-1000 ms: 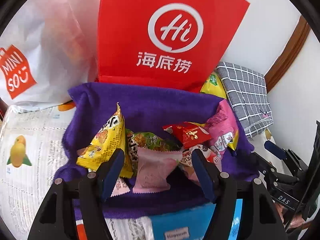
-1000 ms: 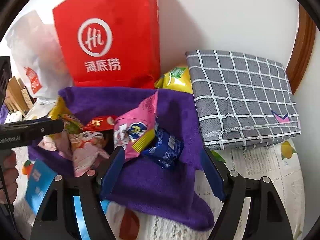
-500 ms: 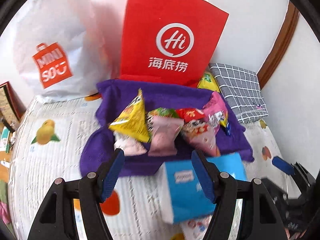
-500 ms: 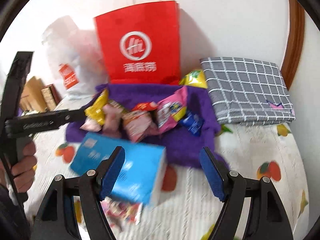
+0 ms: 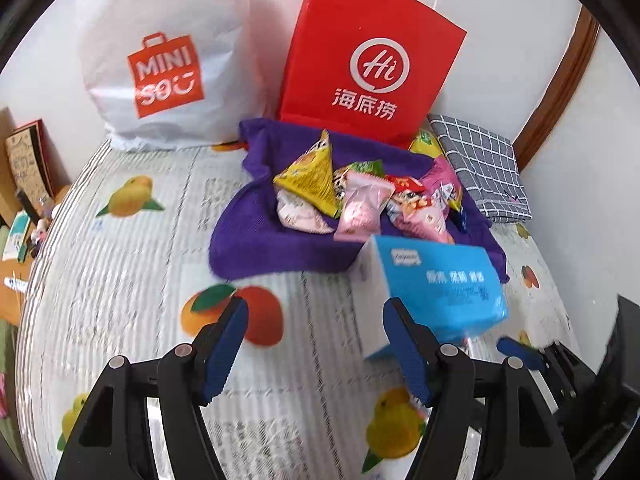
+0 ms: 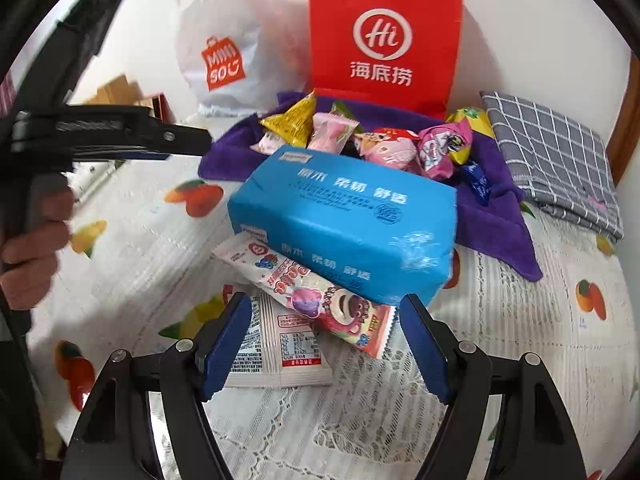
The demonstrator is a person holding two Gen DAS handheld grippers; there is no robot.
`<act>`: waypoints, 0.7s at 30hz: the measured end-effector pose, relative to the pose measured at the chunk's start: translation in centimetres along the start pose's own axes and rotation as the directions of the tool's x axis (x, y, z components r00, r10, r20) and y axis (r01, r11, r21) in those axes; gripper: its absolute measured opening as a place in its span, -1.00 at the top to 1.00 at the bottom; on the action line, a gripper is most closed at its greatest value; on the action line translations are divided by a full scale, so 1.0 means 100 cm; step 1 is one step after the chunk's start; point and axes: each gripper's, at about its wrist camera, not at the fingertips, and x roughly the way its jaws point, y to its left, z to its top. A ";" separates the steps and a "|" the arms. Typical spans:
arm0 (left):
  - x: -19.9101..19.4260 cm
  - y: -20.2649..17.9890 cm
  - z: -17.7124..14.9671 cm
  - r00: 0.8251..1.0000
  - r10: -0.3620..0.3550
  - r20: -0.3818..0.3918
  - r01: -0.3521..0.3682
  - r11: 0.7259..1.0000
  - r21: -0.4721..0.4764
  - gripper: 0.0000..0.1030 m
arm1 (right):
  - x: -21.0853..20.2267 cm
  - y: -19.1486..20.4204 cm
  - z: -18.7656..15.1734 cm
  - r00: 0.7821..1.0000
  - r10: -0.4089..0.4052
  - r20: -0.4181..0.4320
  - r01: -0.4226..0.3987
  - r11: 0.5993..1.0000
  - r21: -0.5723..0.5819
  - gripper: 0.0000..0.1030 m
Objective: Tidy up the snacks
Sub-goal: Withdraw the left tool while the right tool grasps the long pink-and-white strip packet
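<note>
**Snacks piled on a purple cloth, both grippers empty above the table**

The right gripper (image 6: 325,344) hovers with jaws apart over a fruit-printed tablecloth (image 6: 540,340); the left gripper (image 5: 315,350) is likewise spread wide, holding nothing; just ahead, flat snack packets (image 6: 304,300) lie partly under a blue tissue pack (image 6: 344,220); beyond it the snack pile (image 5: 360,196) rests on a purple cloth (image 5: 256,240); a grey checked cloth (image 6: 556,152) lies to the right; a red paper bag (image 5: 372,60) and white Miniso bag (image 5: 164,60) stand against the white wall (image 6: 540,32).
</note>
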 end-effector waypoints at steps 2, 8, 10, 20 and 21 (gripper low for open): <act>-0.003 0.005 -0.006 1.000 -0.001 0.000 0.001 1.000 -0.001 -0.32 | 0.008 0.002 0.001 1.000 -0.012 -0.018 0.012 1.000 -0.013 -0.48; -0.013 0.023 -0.018 1.000 -0.010 0.004 0.011 0.999 -0.041 -0.32 | 0.030 0.012 0.003 0.993 -0.115 -0.021 0.113 0.990 -0.081 -0.48; -0.015 0.028 -0.021 1.000 -0.011 0.006 0.011 0.999 -0.051 -0.32 | 0.035 0.012 0.004 0.992 -0.119 -0.039 0.116 0.991 -0.068 -0.44; -0.025 0.030 -0.033 1.000 -0.017 0.009 0.018 0.998 -0.063 -0.32 | 0.004 -0.001 0.000 0.994 -0.105 -0.038 0.105 0.994 -0.011 0.55; -0.026 0.028 -0.034 1.000 -0.019 0.009 0.020 0.998 -0.062 -0.32 | -0.002 -0.005 -0.001 0.994 -0.105 -0.034 0.106 0.994 0.004 0.55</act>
